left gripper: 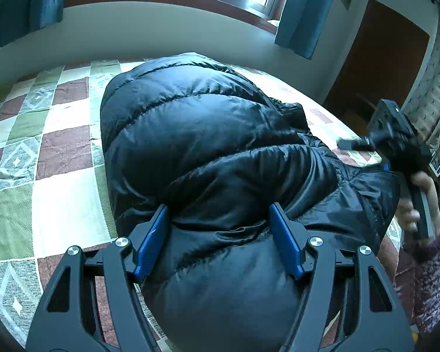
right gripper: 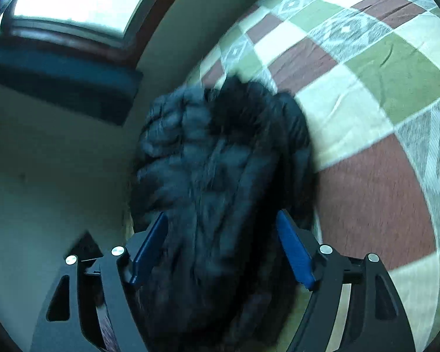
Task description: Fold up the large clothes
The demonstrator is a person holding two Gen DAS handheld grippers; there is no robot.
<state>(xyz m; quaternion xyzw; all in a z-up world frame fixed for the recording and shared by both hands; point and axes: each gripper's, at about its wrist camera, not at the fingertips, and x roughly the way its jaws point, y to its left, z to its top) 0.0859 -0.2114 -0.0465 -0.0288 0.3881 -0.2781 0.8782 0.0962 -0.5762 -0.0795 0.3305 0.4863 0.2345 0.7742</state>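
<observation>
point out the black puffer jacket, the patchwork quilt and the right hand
black puffer jacket (left gripper: 190, 135), left wrist view, shiny quilted back panel
patchwork quilt (left gripper: 64, 149), left wrist view, maroon square
right hand (left gripper: 416, 202), left wrist view, fingers around handle

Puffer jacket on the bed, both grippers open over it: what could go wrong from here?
1. The black puffer jacket is bulging and slick; released, it may spring open out of its fold.
2. The left gripper spans a thick roll; closing may pinch only the shell.
3. The right gripper view is blurred, so aiming there is uncertain.
</observation>
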